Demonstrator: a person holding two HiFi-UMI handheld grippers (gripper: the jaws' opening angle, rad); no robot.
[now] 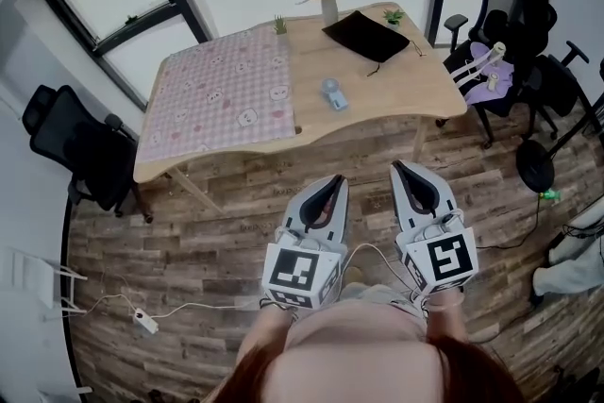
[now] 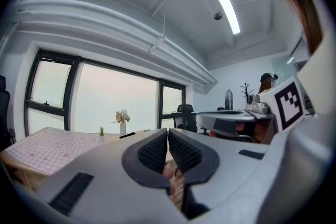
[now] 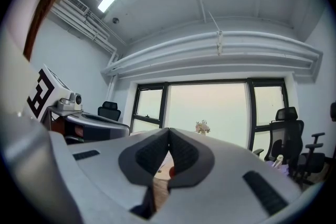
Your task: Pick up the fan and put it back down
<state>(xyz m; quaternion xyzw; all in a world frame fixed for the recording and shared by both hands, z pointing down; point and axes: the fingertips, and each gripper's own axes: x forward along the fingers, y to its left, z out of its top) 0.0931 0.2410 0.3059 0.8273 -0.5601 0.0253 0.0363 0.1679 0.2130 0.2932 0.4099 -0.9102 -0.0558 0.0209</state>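
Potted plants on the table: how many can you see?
2. One potted plant stands at the far edge beside the pink cloth; the other potted plant is right of the vase, behind the black pouch. None looks hidden.

The left gripper (image 1: 334,181) and the right gripper (image 1: 397,168) have light grey, tapering shells, with black ribbed pads (image 2: 153,152) lining the jaws. Each carries a white cube (image 1: 300,272) printed with black square markers. A thin white cable (image 1: 366,246) loops between them. The person wears a pale pinkish top (image 1: 359,335).
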